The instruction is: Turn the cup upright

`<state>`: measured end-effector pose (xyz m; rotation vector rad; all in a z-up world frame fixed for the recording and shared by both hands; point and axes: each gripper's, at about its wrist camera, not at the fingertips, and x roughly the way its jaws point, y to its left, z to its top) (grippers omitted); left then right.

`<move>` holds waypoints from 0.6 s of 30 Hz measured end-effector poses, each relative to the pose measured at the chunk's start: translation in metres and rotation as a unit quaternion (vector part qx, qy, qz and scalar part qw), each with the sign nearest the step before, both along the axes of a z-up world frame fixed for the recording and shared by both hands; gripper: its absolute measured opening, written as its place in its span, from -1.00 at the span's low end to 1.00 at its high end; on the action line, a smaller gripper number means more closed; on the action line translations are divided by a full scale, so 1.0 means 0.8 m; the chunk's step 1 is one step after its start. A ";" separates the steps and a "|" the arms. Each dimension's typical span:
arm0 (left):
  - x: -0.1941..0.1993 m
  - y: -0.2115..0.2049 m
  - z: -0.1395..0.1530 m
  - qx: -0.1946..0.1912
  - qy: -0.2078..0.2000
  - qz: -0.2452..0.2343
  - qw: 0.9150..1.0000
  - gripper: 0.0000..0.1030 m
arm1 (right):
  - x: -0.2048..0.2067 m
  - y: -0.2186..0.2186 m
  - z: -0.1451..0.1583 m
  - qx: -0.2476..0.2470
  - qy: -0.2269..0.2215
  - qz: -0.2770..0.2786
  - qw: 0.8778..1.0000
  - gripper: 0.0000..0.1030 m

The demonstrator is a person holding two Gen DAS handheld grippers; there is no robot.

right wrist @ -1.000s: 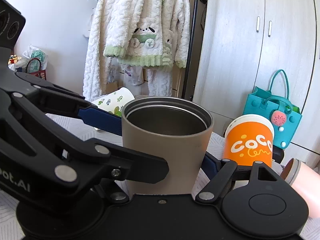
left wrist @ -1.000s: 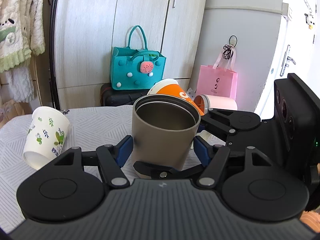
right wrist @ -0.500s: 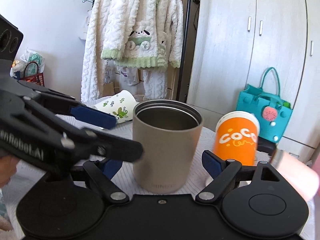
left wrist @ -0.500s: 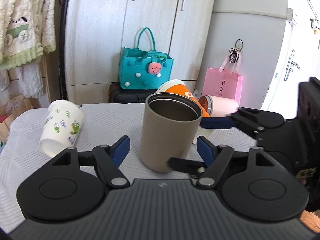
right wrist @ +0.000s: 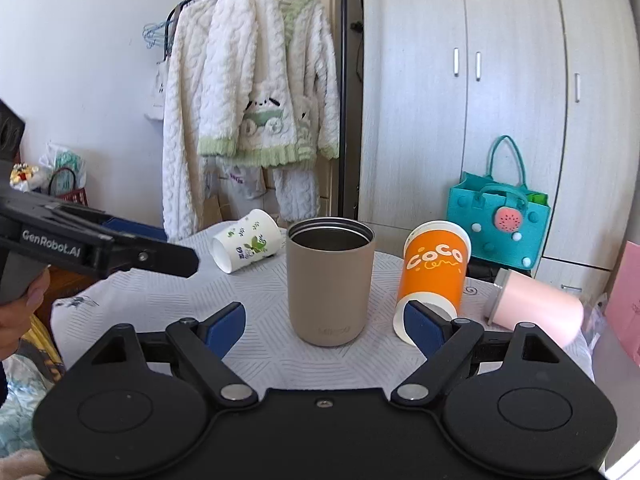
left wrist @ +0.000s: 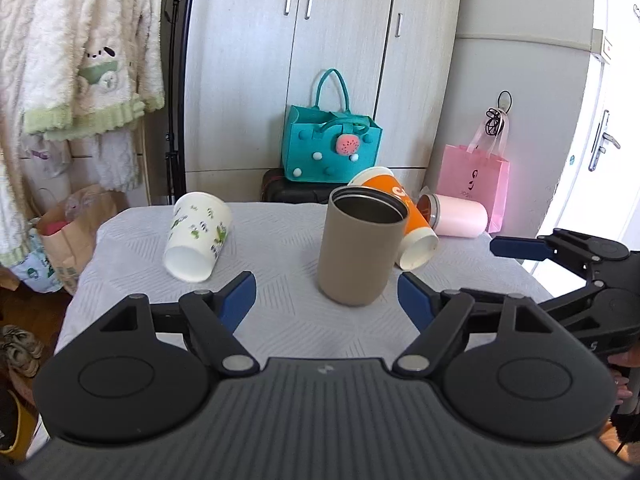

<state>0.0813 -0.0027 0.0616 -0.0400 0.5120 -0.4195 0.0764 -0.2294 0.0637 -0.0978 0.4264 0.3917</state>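
Note:
A tan metal cup (left wrist: 358, 246) stands upright, mouth up, on the grey-white tablecloth (left wrist: 280, 320); it also shows in the right wrist view (right wrist: 330, 280). My left gripper (left wrist: 326, 294) is open and empty, short of the cup. My right gripper (right wrist: 324, 324) is open and empty, also short of the cup. An orange paper cup (right wrist: 434, 272) lies tilted beside the tan cup, mouth toward me. A white leaf-print cup (left wrist: 198, 236) lies on its side to the left. A pink cup (right wrist: 536, 308) lies on its side at the right.
The small table's edges fall off close on the left and right. Behind it are a teal felt bag (left wrist: 332, 152), a pink paper bag (left wrist: 474, 184) and white wardrobe doors (right wrist: 500, 80). A fleece garment (right wrist: 256, 100) hangs at the back left.
Both grippers have opened, let go of the tan cup and drawn back from it. The cup stays upright on the table.

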 end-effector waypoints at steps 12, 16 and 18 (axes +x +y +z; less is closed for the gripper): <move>-0.069 0.005 0.010 0.003 -0.016 0.010 1.000 0.97 | -0.056 -0.001 0.007 0.014 0.003 -0.075 0.997 1.00; -0.081 0.006 0.003 0.012 -0.010 0.033 0.999 1.00 | -0.063 -0.001 0.002 0.000 0.022 -0.129 0.991 1.00; -0.085 0.007 -0.003 0.013 -0.007 0.045 0.999 1.00 | -0.069 -0.005 0.000 0.010 0.023 -0.130 0.991 1.00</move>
